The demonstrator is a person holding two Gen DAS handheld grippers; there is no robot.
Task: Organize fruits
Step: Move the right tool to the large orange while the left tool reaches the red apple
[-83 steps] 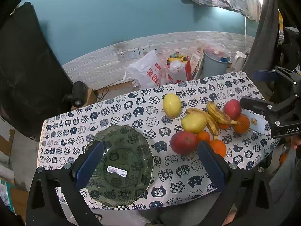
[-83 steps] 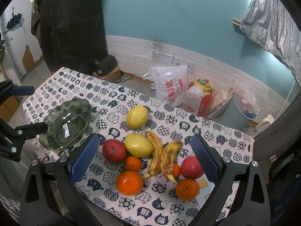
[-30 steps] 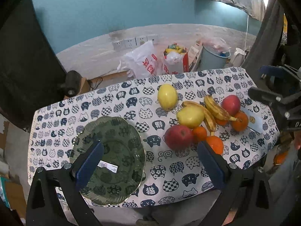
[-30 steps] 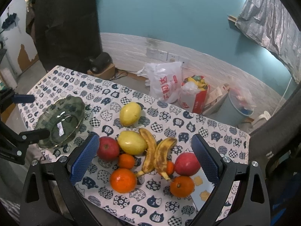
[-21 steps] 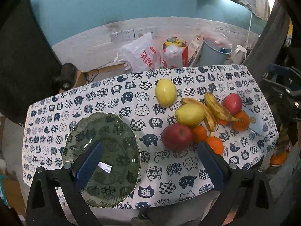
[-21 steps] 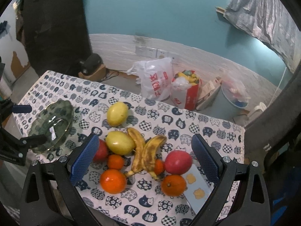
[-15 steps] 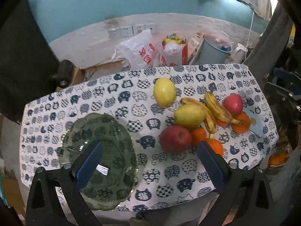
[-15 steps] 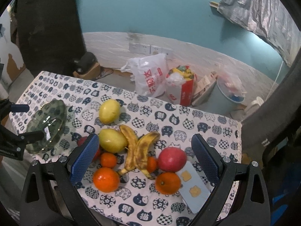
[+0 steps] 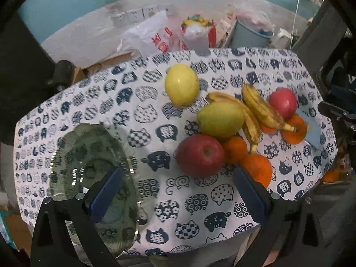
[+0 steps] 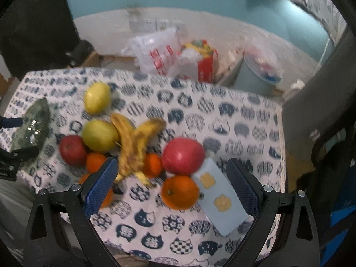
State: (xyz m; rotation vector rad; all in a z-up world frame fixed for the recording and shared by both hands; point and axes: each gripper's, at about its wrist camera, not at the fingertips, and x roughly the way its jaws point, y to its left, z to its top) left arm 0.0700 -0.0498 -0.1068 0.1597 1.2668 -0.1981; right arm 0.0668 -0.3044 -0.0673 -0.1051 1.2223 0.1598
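Left gripper (image 9: 175,191) spread wide, blue pads empty, touching nothing; its left pad (image 9: 104,194) overlaps the glass bowl in view, contact can't be told. Right gripper (image 10: 171,184) also spread wide, holding nothing, hovering over the near edge of the fruit pile.

Table (image 9: 144,115) covered in a white cloth with navy cat-face prints, matte fabric. Green glass bowl (image 9: 89,155) sits at the table's left near corner, scalloped rim, translucent, glossy, empty; well apart from the fruit. In the right wrist view it shows at the far left edge (image 10: 33,124), blurred.

Fruit is clustered on the table's right half. Two bananas (image 9: 255,111), brown-spotted yellow, long axes running from far-left to near-right, stems meeting at the near end in a V; they lie between the pear-like yellow-green fruit (image 9: 220,120) and the far red apple (image 9: 282,102). Near red apple (image 9: 200,155) is smooth and round, dimple up, touching the yellow-green fruit and a small orange (image 9: 234,149). Large orange (image 9: 257,169) sits just beside it, nearest the table edge. Another orange (image 9: 293,131) lies under the banana stems, right side. Round yellow fruit (image 9: 181,84), maybe a lemon or mango, lies alone, just behind the pile.

Pale blue flat card (image 10: 220,195) with two tan cat shapes lies touching an orange (image 10: 180,191), long axis running far-left to near-right. Right wrist view is motion-blurred.
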